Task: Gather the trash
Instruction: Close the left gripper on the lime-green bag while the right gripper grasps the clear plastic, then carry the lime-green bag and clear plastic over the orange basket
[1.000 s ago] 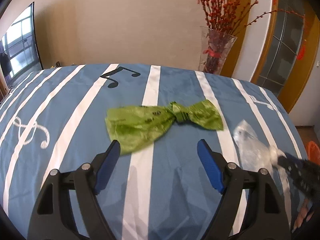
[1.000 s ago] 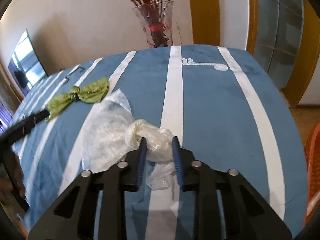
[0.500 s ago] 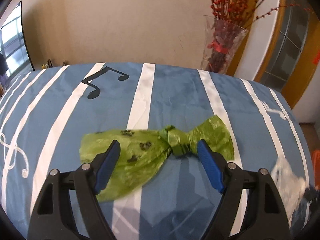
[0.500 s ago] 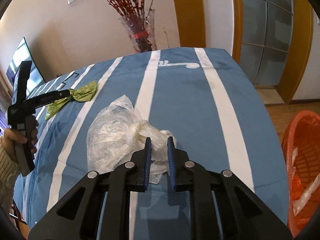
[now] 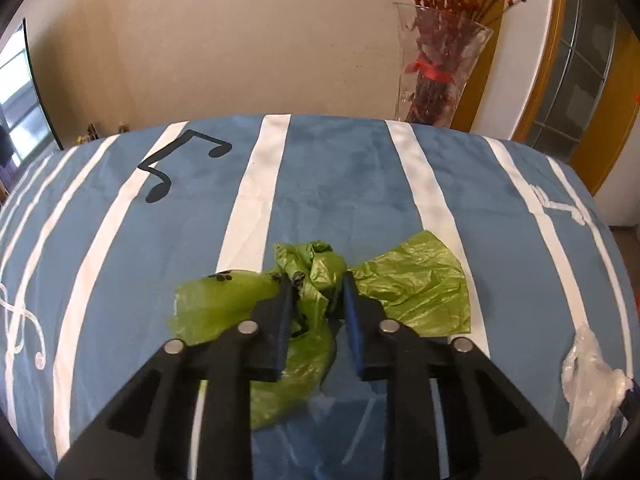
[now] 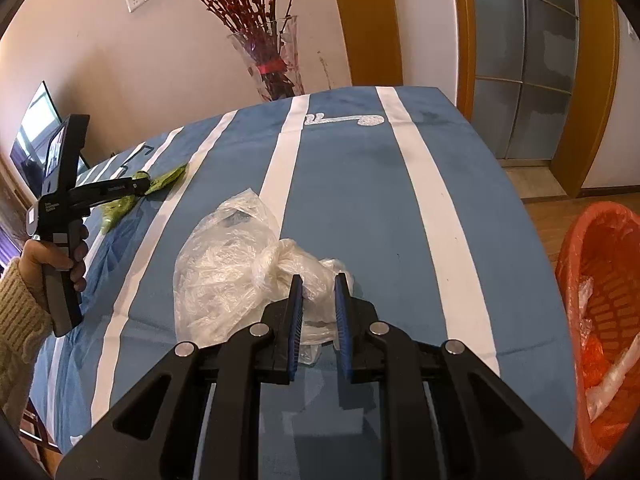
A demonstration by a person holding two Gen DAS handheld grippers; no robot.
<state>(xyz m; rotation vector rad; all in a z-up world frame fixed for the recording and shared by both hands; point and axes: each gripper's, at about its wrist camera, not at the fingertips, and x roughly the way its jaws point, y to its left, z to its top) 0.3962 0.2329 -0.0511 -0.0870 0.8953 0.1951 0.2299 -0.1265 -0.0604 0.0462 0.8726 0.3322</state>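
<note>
Left wrist view: the left gripper point(image 5: 314, 280) has just been closing its jaws, and they're now pinching the knotted middle of the green bag point(image 5: 416, 284), which is bunching up between the blue pads point(image 5: 285, 312). The bag is lying on the blue striped tablecloth point(image 5: 340, 184), one flat end spreading toward 3 o'clock of the jaws and the other, with little black paw prints, toward 9 o'clock. A black music note point(image 5: 176, 168) is sitting up at 11 o'clock, and the glass vase point(image 5: 436, 68) of red branches is standing past the table's far edge at 1 o'clock.

In the right wrist view, the right gripper point(image 6: 318, 280) is clamping the twisted neck of the clear plastic bag point(image 6: 224, 268), whose puffy body is resting on the cloth toward 10 o'clock. An orange basket point(image 6: 600, 304) is sitting on the floor off the table at 3 o'clock. Over at 9 o'clock a hand point(image 6: 52, 256) in a knit sleeve is holding the other gripper's handle.
</note>
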